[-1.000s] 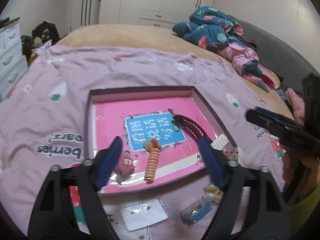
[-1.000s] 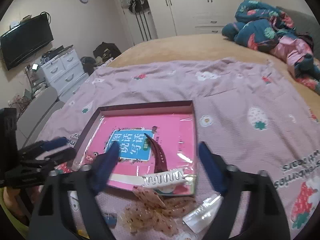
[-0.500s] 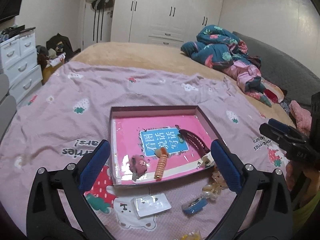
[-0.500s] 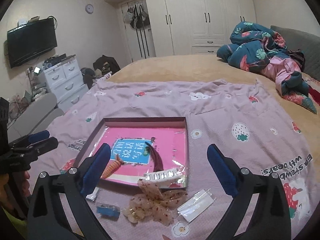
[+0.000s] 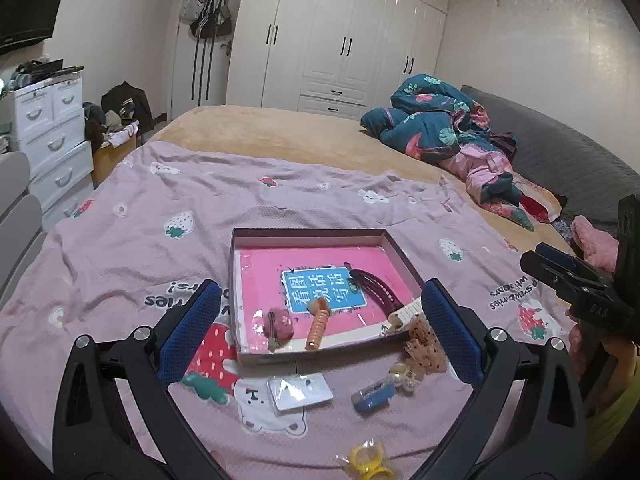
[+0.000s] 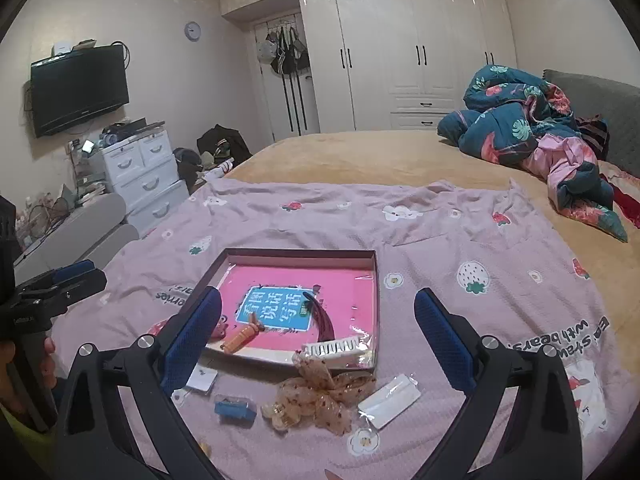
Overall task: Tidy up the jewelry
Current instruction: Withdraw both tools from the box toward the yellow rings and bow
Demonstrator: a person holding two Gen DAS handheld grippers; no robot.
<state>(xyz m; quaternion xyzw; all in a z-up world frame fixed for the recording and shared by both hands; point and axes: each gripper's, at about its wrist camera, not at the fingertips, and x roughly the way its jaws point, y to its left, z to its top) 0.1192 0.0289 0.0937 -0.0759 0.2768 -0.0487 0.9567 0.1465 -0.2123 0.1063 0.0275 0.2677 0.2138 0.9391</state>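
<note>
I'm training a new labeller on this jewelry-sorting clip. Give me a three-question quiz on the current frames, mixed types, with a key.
1. True or false: the left gripper holds a hair clip.
2. Which lies inside the box? A) the blue case B) the orange spiral hair tie C) the yellow rings
3. Fill in: the white comb rests on the box's near ____ corner in the right wrist view.

Key: 1 false, both the left gripper and the right gripper are open and empty; 2 B; 3 right.
</note>
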